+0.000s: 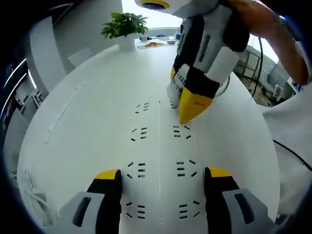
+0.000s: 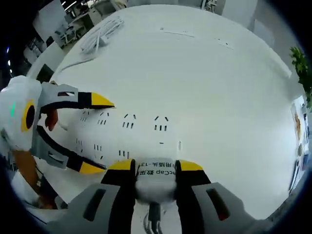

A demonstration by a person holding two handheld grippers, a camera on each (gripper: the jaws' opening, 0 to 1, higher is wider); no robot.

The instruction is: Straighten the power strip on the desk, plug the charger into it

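In the right gripper view we see our right gripper (image 2: 155, 168) pinching the charger (image 2: 155, 181), a small white block between the yellow-tipped jaws. A label on its upper face reads partly "Cap", followed by characters and "13", upside down to us; we cannot make out the rest. The charger hangs just above the near edge of the power strip (image 2: 131, 129), over its sockets.

Our left gripper (image 1: 163, 174) has its jaws spread wide, one on each long side of the strip; whether they touch it we cannot tell. The power strip (image 1: 158, 146) is white and flat, with two rows of dark socket slots and a seam down the middle. It lies on the white tabletop (image 1: 87, 112), well in from the edges. A potted plant (image 1: 124, 27) stands at the far edge.
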